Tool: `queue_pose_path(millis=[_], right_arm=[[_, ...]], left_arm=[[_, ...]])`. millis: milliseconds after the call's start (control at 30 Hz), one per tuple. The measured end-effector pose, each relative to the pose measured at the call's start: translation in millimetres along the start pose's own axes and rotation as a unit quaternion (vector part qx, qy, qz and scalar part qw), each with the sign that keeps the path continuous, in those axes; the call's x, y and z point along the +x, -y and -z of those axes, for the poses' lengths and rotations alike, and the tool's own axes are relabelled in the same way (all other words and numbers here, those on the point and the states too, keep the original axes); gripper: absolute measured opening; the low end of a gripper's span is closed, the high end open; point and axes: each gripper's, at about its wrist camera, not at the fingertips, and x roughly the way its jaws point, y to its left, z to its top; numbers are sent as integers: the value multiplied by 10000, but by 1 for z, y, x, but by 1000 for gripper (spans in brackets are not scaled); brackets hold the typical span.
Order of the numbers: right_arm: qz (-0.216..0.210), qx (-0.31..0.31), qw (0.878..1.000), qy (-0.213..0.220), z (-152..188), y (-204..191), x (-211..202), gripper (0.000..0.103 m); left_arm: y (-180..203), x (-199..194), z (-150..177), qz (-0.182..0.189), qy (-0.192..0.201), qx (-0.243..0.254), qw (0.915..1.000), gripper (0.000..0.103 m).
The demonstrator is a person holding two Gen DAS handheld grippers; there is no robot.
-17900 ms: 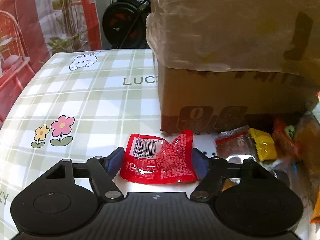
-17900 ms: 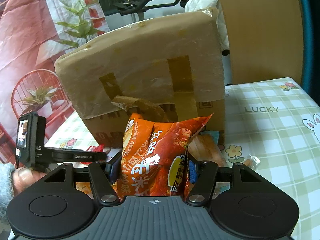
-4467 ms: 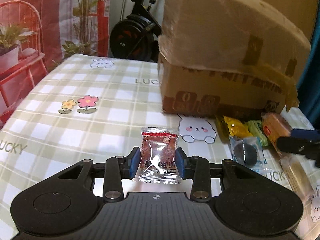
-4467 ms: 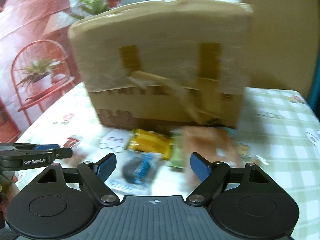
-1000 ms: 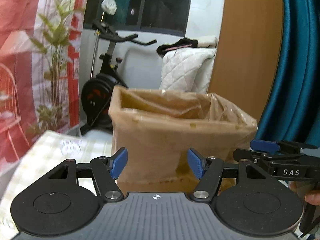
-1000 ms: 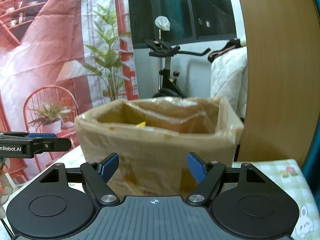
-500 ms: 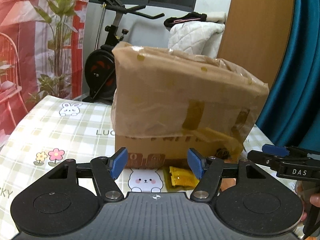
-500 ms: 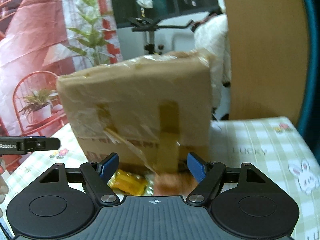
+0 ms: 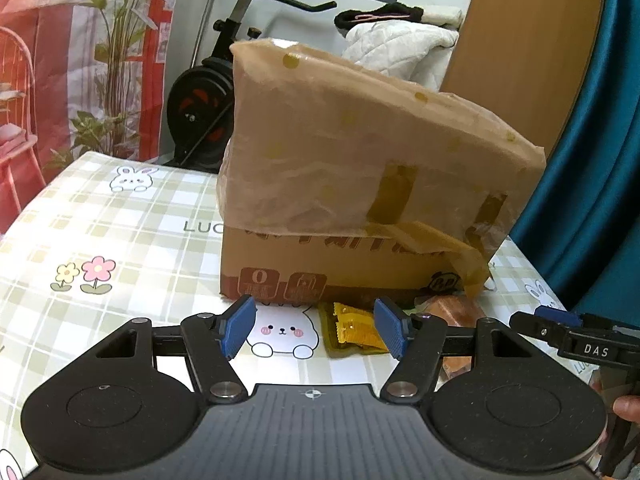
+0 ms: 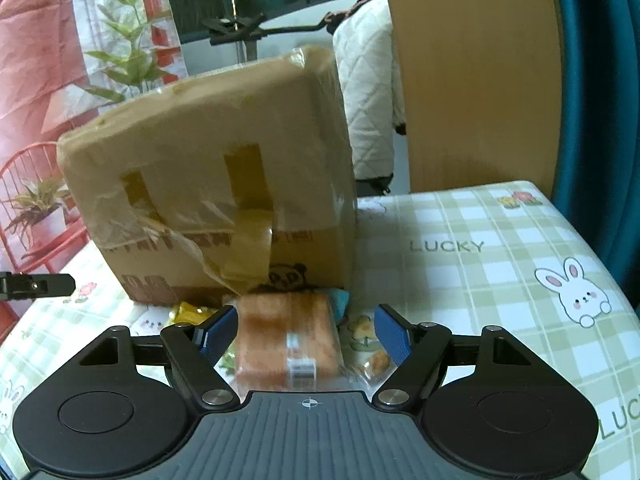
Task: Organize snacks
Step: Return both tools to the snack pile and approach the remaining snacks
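A taped cardboard box (image 9: 360, 184) (image 10: 216, 200) stands on the checked tablecloth. Snacks lie at its foot. A yellow packet (image 9: 354, 328) rests on the cloth just beyond the right blue pad of my left gripper (image 9: 316, 326), which is open and holds nothing. A brown wrapped pastry (image 10: 286, 336) (image 9: 456, 314) lies below and between the spread fingers of my right gripper (image 10: 304, 334), also open, its pads apart from the pastry. A yellow packet (image 10: 188, 312) shows left of the pastry. The right gripper's tip (image 9: 560, 326) appears at the right edge of the left wrist view.
A small clear snack packet (image 10: 374, 354) and a teal wrapper (image 10: 340, 304) lie right of the pastry. Tablecloth (image 10: 480, 280) stretches bare to the right, and to the left (image 9: 100, 240) of the box. An exercise bike (image 9: 208, 112) and a teal curtain (image 9: 592, 160) stand behind.
Both grippers have come down from box-top height to the table in front of the box. The box's open top has left view, and the snacks at its foot have come into view.
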Motion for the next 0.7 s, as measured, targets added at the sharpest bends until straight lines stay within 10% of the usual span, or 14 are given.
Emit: queue_pose_path(millis=[300,500,700], right_arm=[[186,-297,9993,-127,8,-2,5,71],[703,-54,9974,-178,3,24,12,40],[558,617,9952,-523,10,49,34,36]], left_arm=[[-1,12,6,-34,-136,-16,9999,67],[1,19,6,-10,-200,-86,9998,67],[6,23,7,-16,-237,-1,9997,66]])
